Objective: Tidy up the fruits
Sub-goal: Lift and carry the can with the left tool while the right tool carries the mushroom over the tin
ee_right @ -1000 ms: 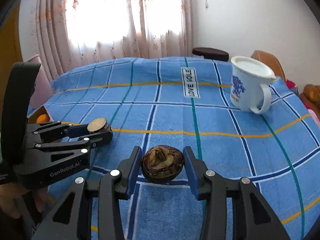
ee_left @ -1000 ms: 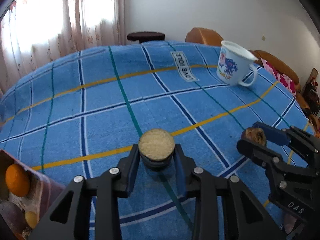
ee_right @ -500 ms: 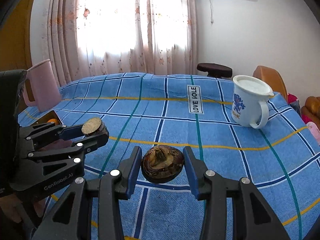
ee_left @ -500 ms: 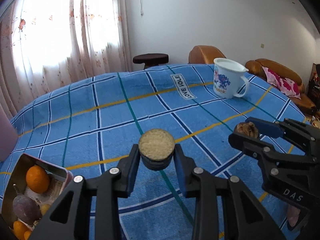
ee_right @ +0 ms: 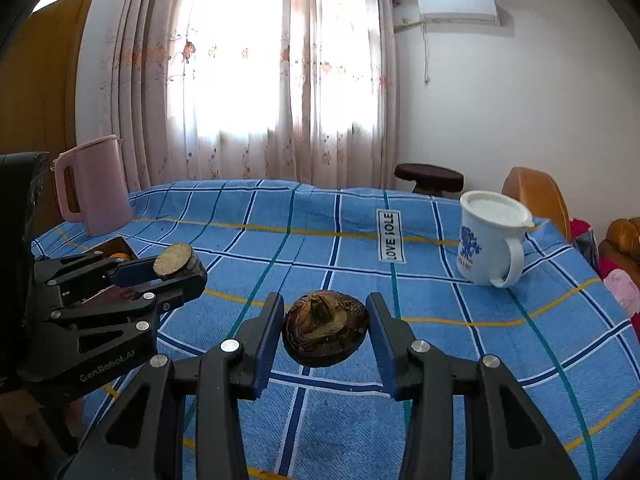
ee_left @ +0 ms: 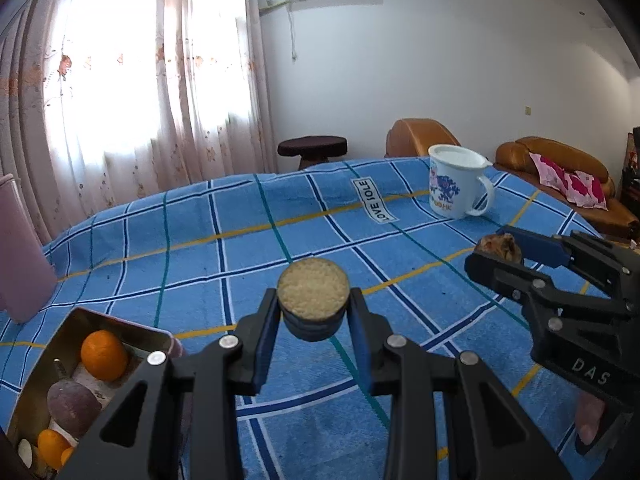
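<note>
A: Two handheld grippers hang above the blue plaid counter [ee_left: 248, 248], each carrying something. The left gripper [ee_left: 313, 312] has its jaws closed on a small dark round piece with a tan, grainy flat top [ee_left: 313, 290], held clear of the cloth.

B: And the right gripper [ee_right: 325, 332]?

A: Its jaws clamp a brown, wrinkled fruit with a stub of stem [ee_right: 325, 330], possibly a mangosteen, also lifted off the cloth. In the left camera that gripper sits at three o'clock.

B: Where does the fruit go?

A: Most likely the metal tin [ee_left: 64, 334] at the left camera's eight o'clock. It already holds an orange citrus fruit [ee_left: 103, 355], a purplish fruit [ee_left: 72, 402] and smaller orange ones [ee_left: 50, 442] at its near end.

B: So how far along?

A: Part of the sorting looks done, judging by the filled tin. The two carried pieces are not yet set down. No other loose fruit shows on the cloth; only a white printed mug [ee_right: 490, 240] at two o'clock and a pink jug [ee_right: 94, 186] at ten o'clock in the right camera stand there.
</note>
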Available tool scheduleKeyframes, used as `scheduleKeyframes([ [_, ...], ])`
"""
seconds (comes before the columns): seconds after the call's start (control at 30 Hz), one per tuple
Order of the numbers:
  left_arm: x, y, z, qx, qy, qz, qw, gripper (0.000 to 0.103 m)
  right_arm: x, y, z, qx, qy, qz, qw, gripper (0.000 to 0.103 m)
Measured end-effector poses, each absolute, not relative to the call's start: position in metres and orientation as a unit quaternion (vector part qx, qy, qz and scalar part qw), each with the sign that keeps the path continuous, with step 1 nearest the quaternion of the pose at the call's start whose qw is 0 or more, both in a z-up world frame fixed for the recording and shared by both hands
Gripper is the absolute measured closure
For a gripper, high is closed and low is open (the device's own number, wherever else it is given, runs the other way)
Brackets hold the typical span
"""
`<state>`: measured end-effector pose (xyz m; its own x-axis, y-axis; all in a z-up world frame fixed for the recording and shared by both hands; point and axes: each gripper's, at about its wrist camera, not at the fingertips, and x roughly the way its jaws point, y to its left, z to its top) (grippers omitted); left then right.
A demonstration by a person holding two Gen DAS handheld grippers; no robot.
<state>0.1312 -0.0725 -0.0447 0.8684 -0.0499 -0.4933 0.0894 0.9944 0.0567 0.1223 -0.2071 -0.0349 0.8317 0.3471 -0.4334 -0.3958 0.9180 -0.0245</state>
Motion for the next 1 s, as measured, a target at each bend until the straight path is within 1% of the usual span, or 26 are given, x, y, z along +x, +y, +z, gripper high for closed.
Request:
scheduleKeyframes([
  [0.6, 0.102, -0.067, -0.036, 0.043, 0.194, -0.017, 0.980, 0.067, 0.097, -0.199, -0.028, -0.063, 0.164, 0.197, 0.965, 0.059],
  [1.0, 0.090, -0.057, -0.034, 0.036, 0.186, -0.015, 0.982, 0.067, 0.090, -0.190, -0.030, -0.048, 0.176, 0.212, 0.960, 0.059],
])
